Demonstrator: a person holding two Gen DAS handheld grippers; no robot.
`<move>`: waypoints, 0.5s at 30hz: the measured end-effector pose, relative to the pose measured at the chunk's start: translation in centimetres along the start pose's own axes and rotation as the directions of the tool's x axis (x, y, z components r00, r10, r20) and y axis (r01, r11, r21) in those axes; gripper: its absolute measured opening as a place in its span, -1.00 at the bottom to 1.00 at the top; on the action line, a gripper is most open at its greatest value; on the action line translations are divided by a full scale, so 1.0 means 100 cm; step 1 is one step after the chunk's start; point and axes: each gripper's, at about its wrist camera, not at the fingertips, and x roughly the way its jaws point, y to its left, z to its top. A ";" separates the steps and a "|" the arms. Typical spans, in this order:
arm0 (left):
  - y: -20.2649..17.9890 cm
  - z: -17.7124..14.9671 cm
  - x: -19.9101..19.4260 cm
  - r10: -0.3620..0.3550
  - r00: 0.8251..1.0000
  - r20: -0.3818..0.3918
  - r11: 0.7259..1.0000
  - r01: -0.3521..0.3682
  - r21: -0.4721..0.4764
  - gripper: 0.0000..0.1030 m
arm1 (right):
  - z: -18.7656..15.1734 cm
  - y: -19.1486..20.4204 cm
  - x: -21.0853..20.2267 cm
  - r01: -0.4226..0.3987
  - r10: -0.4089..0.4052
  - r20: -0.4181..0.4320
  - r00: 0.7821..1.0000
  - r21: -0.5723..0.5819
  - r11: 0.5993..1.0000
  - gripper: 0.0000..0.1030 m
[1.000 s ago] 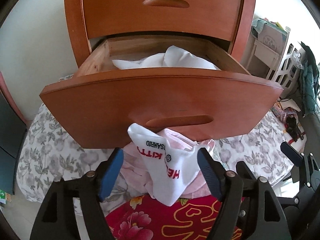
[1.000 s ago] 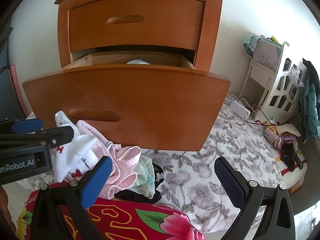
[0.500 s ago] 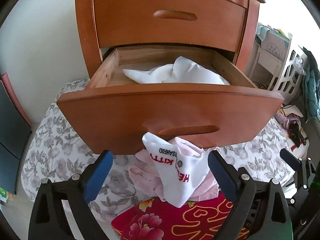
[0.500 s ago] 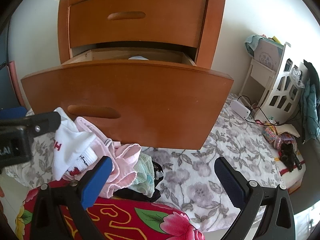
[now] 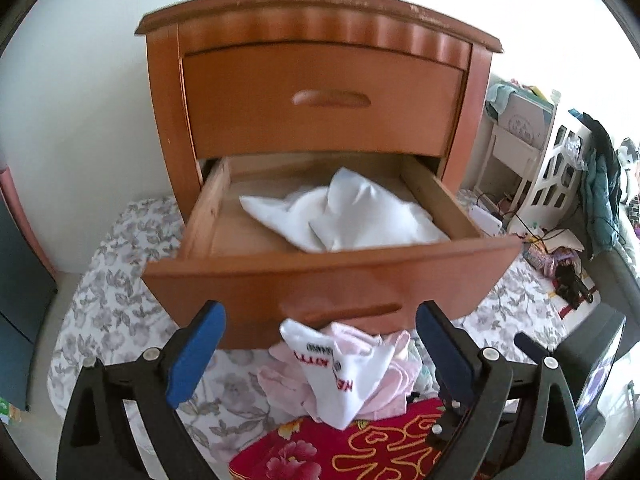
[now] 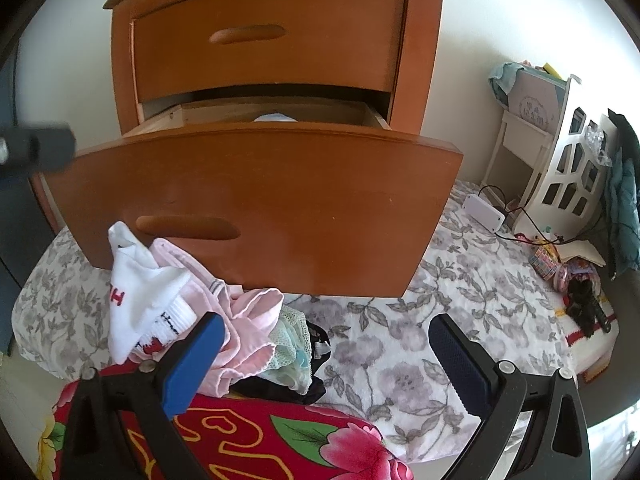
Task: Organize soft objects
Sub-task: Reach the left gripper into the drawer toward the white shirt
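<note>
Orange-brown wood fills both views: my left tool (image 5: pixel 318 346) hangs with its blue pads spread wide and nothing between them, above the pulled-out lower drawer (image 5: pixel 332 276) of a two-drawer nightstand (image 5: pixel 320 92). White cloth (image 5: pixel 352 216) lies crumpled inside that drawer, toward its right side, with bare wood showing at the left. The upper drawer (image 5: pixel 324 100) is shut.

Below the drawer front, a white sock (image 5: pixel 336 372) with red and black lettering tops a heap of pale pink garments (image 5: pixel 384 364) on the floral bedspread (image 5: pixel 116 312). From my right wrist view the sock leans against the pink pile just under the drawer's handle recess, and mint-green lace fabric (image 6: pixel 294 344) and a dark garment (image 6: pixel 280 390) sit at the pile's right edge. A red flowered cloth (image 6: pixel 248 440) lies nearest the camera, touching the heap.

My right tool (image 6: pixel 324 364) is likewise spread wide and empty, its left pad in front of the pink garments without pressing on them, its right pad over bare bedspread. A blurred dark part of my left tool shows at the left edge of that view, level with the drawer's top rim.

White furniture (image 6: pixel 560 160), a teal garment (image 6: pixel 624 208) and small clutter (image 6: pixel 576 276) stand well apart at the right.
</note>
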 end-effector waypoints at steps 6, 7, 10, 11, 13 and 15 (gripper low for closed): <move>0.015 0.033 0.000 0.001 1.000 0.006 0.999 -0.001 -0.040 0.87 | 0.000 -0.002 -0.004 0.002 -0.002 0.019 1.000 0.010 1.000 1.00; 0.018 0.039 0.002 -0.007 1.000 -0.001 0.999 0.006 -0.048 0.87 | 0.000 -0.002 -0.004 0.002 -0.002 0.018 1.000 0.009 1.000 1.00; 0.027 0.054 0.006 -0.045 0.999 -0.025 0.996 0.043 -0.081 0.87 | 0.000 -0.002 -0.004 0.000 0.000 0.017 1.000 0.010 1.000 1.00; 0.029 0.058 0.008 -0.061 0.998 -0.035 0.994 0.057 -0.092 0.87 | 0.000 -0.002 -0.004 0.000 0.000 0.018 1.000 0.011 1.000 1.00; 0.035 0.068 0.016 -0.080 0.995 -0.067 0.991 0.072 -0.110 0.87 | 0.000 -0.002 -0.004 -0.001 0.000 0.018 1.000 0.012 1.000 1.00; 0.040 0.076 0.028 -0.082 0.991 -0.108 0.990 0.068 -0.127 0.87 | 0.000 -0.002 -0.004 -0.001 0.001 0.019 1.000 0.015 1.000 1.00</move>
